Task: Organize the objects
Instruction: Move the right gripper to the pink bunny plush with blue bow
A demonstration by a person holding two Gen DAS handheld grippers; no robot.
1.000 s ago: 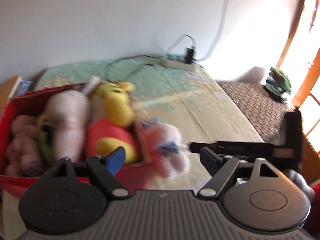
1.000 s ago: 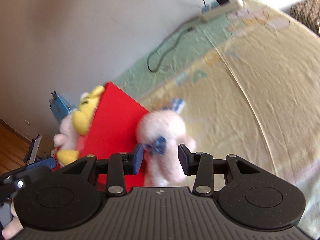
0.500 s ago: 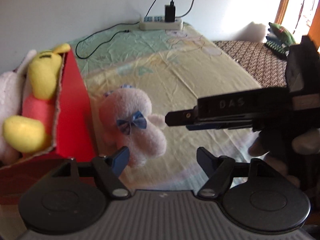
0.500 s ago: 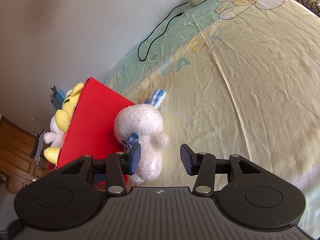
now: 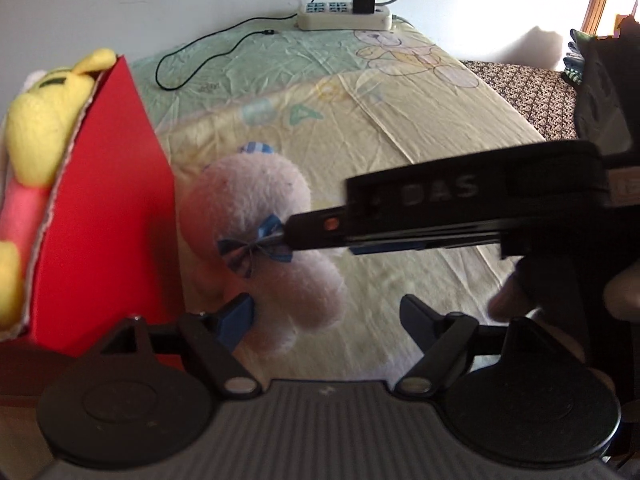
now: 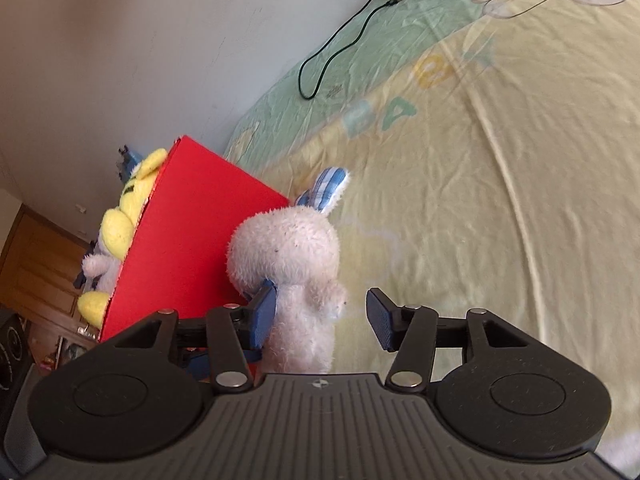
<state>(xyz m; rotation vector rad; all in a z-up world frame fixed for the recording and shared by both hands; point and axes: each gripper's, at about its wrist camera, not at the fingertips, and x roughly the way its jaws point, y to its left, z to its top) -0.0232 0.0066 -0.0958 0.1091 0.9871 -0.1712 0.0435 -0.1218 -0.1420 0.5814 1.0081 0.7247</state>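
Pink plush rabbit [image 6: 294,276] with blue bow [image 5: 254,250] sits on yellow bedsheet [image 6: 500,184], against outer side of red box [image 6: 188,240].

Right gripper [image 6: 322,316]: jaws just been opening, spread; rabbit between them, left pad at its neck, right pad clear, no pinch.

Left gripper [image 5: 326,316]: jaws just been opening, spread; rabbit's legs by left pad, not gripped.

Yellow plush [image 5: 44,120] in box. Power strip [image 5: 344,16] at far edge.

The red box [image 6: 188,240] walls off the bed's left side, the pink plush rabbit [image 6: 292,272] touching it. Rightward the bedsheet [image 6: 500,200] lies open; a black cable [image 5: 200,56] and power strip [image 5: 344,16] sit along the far wall.
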